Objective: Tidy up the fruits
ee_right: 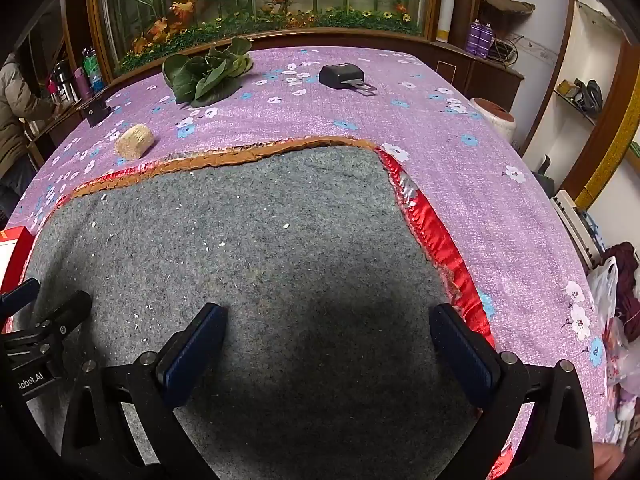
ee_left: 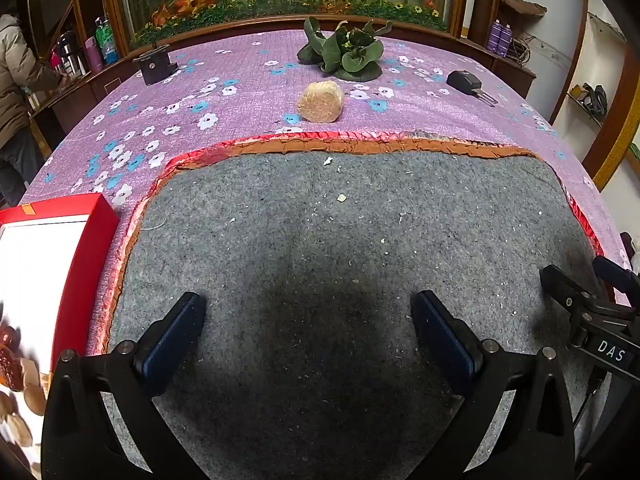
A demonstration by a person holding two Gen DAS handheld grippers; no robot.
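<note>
In the left wrist view my left gripper (ee_left: 308,300) hangs open over a grey felt mat (ee_left: 340,220), with nothing between its blue pads. A red box (ee_left: 86,240) with a white inside lies at the left edge, and several brown fruits (ee_left: 12,364) show blurred at its near end. My right gripper (ee_right: 328,310) is also open and empty over the same mat (ee_right: 240,240). Each view catches the other gripper's black fingers (ee_left: 560,280) (ee_right: 68,308) at its side. Only a corner of the red box (ee_right: 16,240) shows in the right wrist view.
On the purple flowered cloth (ee_left: 240,80) beyond the mat lie a tan round bundle (ee_left: 320,102), a bunch of green leaves (ee_left: 344,52), a black clip-like item (ee_left: 466,80) and a small black device (ee_left: 154,65). A person (ee_left: 16,80) stands far left by a cabinet.
</note>
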